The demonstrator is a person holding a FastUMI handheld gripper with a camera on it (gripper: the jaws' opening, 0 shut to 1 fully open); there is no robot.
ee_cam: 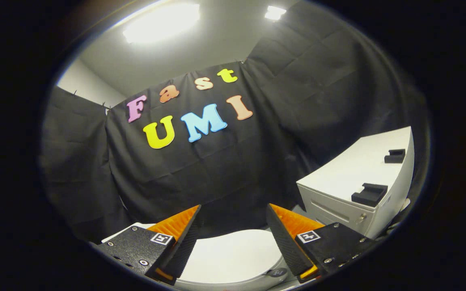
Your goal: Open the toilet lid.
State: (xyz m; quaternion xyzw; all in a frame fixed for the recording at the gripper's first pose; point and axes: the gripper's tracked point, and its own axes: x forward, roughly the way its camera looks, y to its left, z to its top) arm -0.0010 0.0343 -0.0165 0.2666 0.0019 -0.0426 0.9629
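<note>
The tool [234, 210] hangs above the toilet with its two fingers [184, 242] spread wide apart, released, with nothing between them and nothing touching either one. The tips point up toward the black cloth wall [200, 173] at twelve o'clock.

The toilet lid [233, 256] is the white rounded surface seen in the gap between the fingers, below their tips, toward six o'clock. It lies flat and closed. Its far rim curves from one finger across to the other, and the fingers sit above it, apart from it as far as the view lets one tell. At about five o'clock from the lid's middle, just inside the right finger, a small dark round button or cap [277, 273] sits at the lid's edge on a grey part of the toilet. A bit of white [134, 226] peeks out beyond the left finger at about nine o'clock from the lid; what it belongs to cannot be told.

At three o'clock from the tool stands a white cabinet [358, 178] with a flat top and a drawer front facing the toilet. Two small black brackets rest on that top: one [369, 194] near the front corner, the other [395, 156] farther back. Two bright ceiling lights [162, 22] glare overhead at twelve o'clock, above the cloth.
</note>
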